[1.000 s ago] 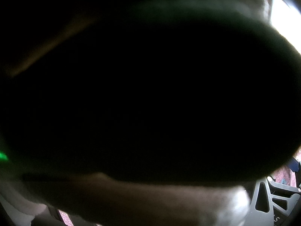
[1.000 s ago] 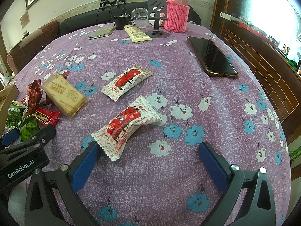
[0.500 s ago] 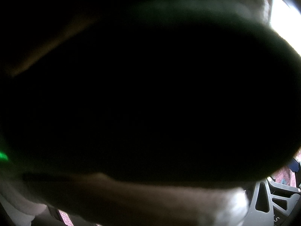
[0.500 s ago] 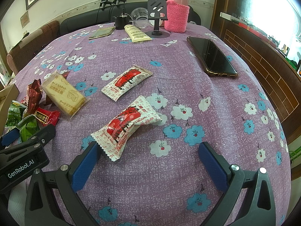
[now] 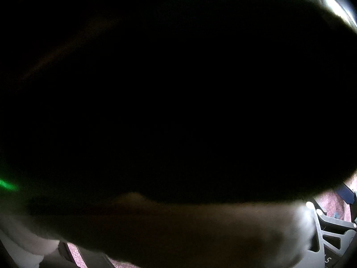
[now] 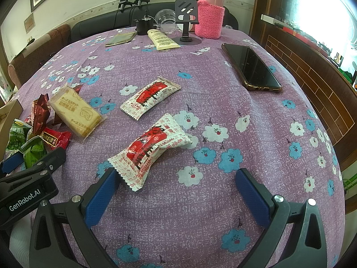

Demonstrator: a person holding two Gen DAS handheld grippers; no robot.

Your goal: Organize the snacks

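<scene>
My right gripper [image 6: 176, 192] is spread wide, blue pads low over the near edge of the desk [image 6: 256, 116], which is covered in a purple floral cloth. The nearer white-and-red snack packet [image 6: 151, 149] lies between the fingers' line and the desk middle; its crimped near end is just beside my left-hand blue pad [image 6: 100, 198], contact uncertain. Nothing is pinched.

A second white-and-red snack packet [image 6: 151, 97] lies flat farther in, apart from the first. Toward the left edge: a clear-wrapped pale yellow biscuit pack [image 6: 75, 111], overlapping a dark red foil packet [image 6: 41, 111], with a bright red small packet [image 6: 55, 139] and green snack bags [image 6: 24, 140] beside it.

My left gripper [image 6: 33, 174] shows in the right wrist view as a black frame at the near-left corner; its fingers' spacing I cannot tell. The left wrist view is almost wholly blocked by a dark mass against the lens.

Along the right edge lies a black smartphone [image 6: 252, 67]. At the far edge: pink flask in a knitted pink sleeve [image 6: 210, 13], black phone stand [image 6: 186, 22], cream tube [image 6: 162, 39].
</scene>
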